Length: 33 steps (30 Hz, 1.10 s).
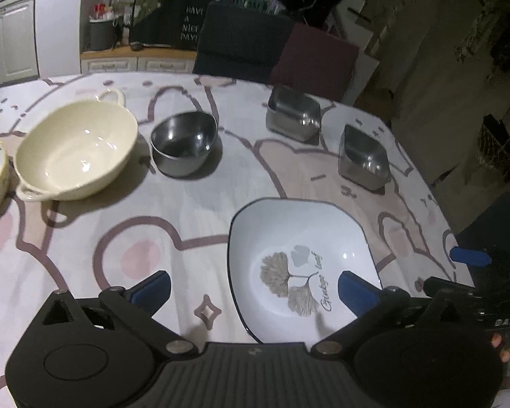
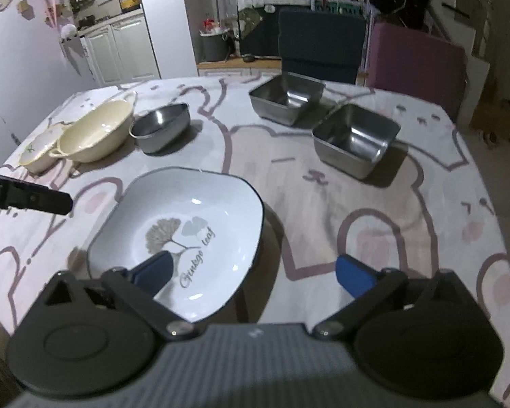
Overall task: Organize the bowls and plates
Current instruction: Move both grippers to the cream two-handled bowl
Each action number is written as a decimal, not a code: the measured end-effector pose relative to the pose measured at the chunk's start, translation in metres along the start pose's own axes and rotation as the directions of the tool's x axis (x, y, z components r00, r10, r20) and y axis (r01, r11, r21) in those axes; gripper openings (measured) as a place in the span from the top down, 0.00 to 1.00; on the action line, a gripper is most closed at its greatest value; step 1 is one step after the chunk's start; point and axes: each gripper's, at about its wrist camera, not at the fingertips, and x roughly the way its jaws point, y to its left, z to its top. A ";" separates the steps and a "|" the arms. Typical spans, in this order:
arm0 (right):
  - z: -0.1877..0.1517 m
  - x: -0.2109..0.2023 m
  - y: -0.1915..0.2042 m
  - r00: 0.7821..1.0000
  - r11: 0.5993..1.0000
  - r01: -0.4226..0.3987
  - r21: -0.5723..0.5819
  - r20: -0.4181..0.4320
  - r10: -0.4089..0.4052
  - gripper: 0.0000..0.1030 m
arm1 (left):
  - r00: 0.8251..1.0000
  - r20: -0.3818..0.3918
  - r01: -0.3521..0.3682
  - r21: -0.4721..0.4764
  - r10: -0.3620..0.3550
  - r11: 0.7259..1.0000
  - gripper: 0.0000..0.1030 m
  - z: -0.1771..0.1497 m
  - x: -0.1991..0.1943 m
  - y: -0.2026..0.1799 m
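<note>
On the patterned tablecloth [image 2: 289, 176], the white ginkgo plate [image 2: 193, 231] lies nearest, a cream two-handled bowl [image 1: 74, 149] farther left, two square steel containers [image 2: 355, 139] behind, and a round steel bowl [image 1: 185, 142] beside the cream one. Both the left gripper [image 1: 255, 289] and right gripper [image 2: 251, 272] hover above with jaws spread apart, holding nothing.

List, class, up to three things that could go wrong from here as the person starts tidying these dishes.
1. The ginkgo dish is glossy; the open right hand-held gripper, one finger over its rim, might slip.
2. The left hand-held gripper hovers at the same dish, so the two could collide.
3. The cream bowl and round steel bowl sit close together; lifting one may knock the other.
</note>
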 end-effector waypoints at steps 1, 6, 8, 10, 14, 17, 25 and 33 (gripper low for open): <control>0.002 -0.004 0.001 1.000 1.000 -0.008 0.000 0.006 0.008 0.01 | 1.000 0.012 0.000 -0.004 0.000 1.000 0.00 0.000 -0.004 0.001; 0.016 -0.031 0.013 0.997 0.998 -0.052 -0.027 0.061 0.054 0.01 | 0.996 0.091 -0.009 -0.034 0.012 0.999 0.00 0.003 -0.029 0.009; 0.024 -0.039 0.021 0.994 0.997 -0.067 -0.045 0.089 0.071 0.00 | 0.992 0.126 -0.010 -0.063 0.018 0.998 0.00 0.006 -0.039 0.016; 0.034 -0.046 0.030 0.990 0.995 -0.076 -0.066 0.118 0.083 0.00 | 0.988 0.154 -0.012 -0.093 0.026 0.996 0.00 0.010 -0.048 0.024; 0.061 -0.049 0.053 0.980 0.989 -0.095 -0.110 0.164 0.113 0.00 | 0.972 0.224 -0.022 -0.188 0.065 0.982 0.00 0.018 -0.065 0.049; 0.084 -0.041 0.071 0.975 0.984 -0.110 -0.137 0.179 0.134 0.00 | 0.959 0.259 -0.040 -0.284 0.117 0.958 0.00 0.022 -0.072 0.074; 0.147 0.003 0.134 0.957 0.957 -0.183 -0.226 0.181 0.226 0.00 | 0.920 0.265 -0.124 -0.503 0.290 0.855 0.00 0.032 -0.080 0.134; 0.189 0.054 0.188 0.945 0.945 -0.261 -0.198 0.148 0.293 0.00 | 0.908 0.210 -0.169 -0.610 0.363 0.775 0.00 0.039 -0.064 0.177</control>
